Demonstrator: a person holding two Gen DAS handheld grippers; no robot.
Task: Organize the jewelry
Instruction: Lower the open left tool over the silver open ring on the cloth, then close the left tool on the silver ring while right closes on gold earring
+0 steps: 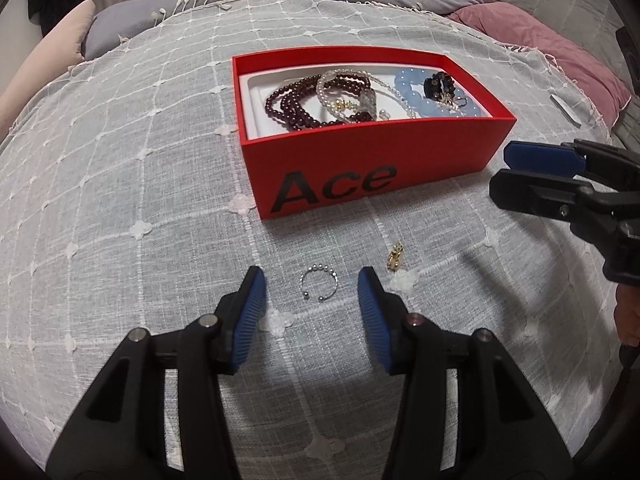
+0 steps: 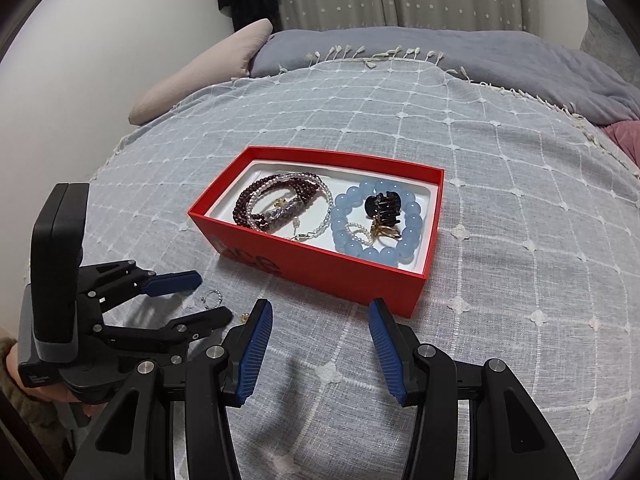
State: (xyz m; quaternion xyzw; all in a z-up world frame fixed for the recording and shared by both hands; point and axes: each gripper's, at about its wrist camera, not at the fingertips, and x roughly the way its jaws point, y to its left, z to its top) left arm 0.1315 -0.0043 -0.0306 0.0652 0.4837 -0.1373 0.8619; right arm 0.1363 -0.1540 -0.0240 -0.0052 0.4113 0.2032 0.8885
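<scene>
A silver beaded open ring (image 1: 320, 286) lies on the grey cloth between the fingertips of my left gripper (image 1: 312, 280), whose blue pads stand apart and do not touch it. A small gold piece (image 1: 395, 258) rests just right of that gripper. Behind them stands a red box (image 1: 360, 168) holding a dark red bead bracelet (image 1: 294, 106), a blue bead bracelet (image 2: 372, 232), a black hair claw (image 2: 383, 204) and clear beads. My right gripper (image 2: 320, 308) hovers open in front of the box with nothing between its fingers. In the right wrist view, the left gripper (image 2: 212, 296) straddles the ring (image 2: 212, 298).
The grey checked cloth (image 1: 120, 200) with white fringe covers a bed. A pink blanket (image 1: 560, 52) lies at the far right and a pale pillow (image 2: 200, 72) at the far left. A small white object (image 1: 566, 110) lies right of the box.
</scene>
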